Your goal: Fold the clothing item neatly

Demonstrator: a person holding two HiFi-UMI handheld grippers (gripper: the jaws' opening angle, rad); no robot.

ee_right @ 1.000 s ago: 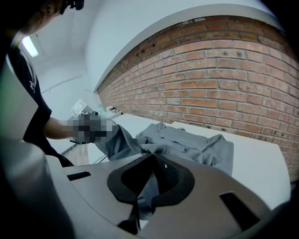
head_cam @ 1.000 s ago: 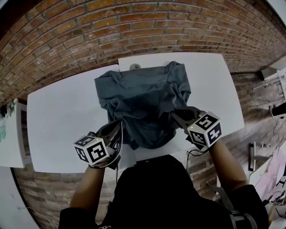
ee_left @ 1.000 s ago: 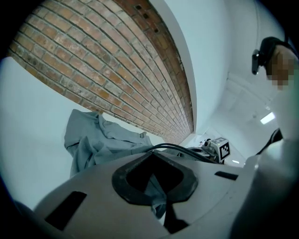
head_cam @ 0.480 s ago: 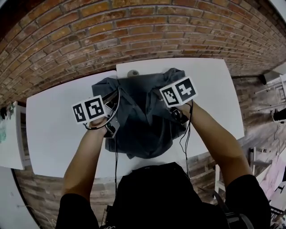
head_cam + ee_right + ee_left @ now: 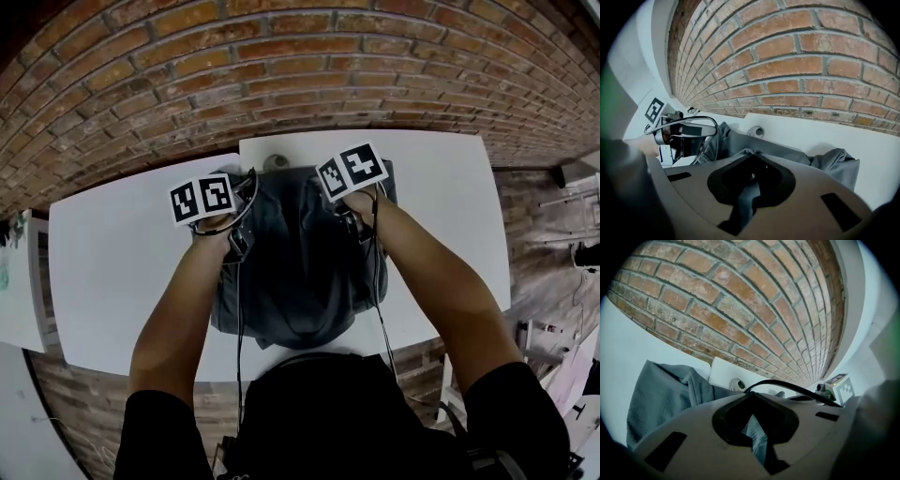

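Both tools grip the grey garment: the left tool and the right tool each have jaws pressed together on a fold of its cloth. It lies on the white tabletop, under and between them, close to the brick wall.

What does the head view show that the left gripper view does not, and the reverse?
Only the head view: the person's black top and the near half of the grey garment. Only the left gripper view: that the left gripper is shut on a fold of that garment. Both: the brick wall, the white table and its round fitting.
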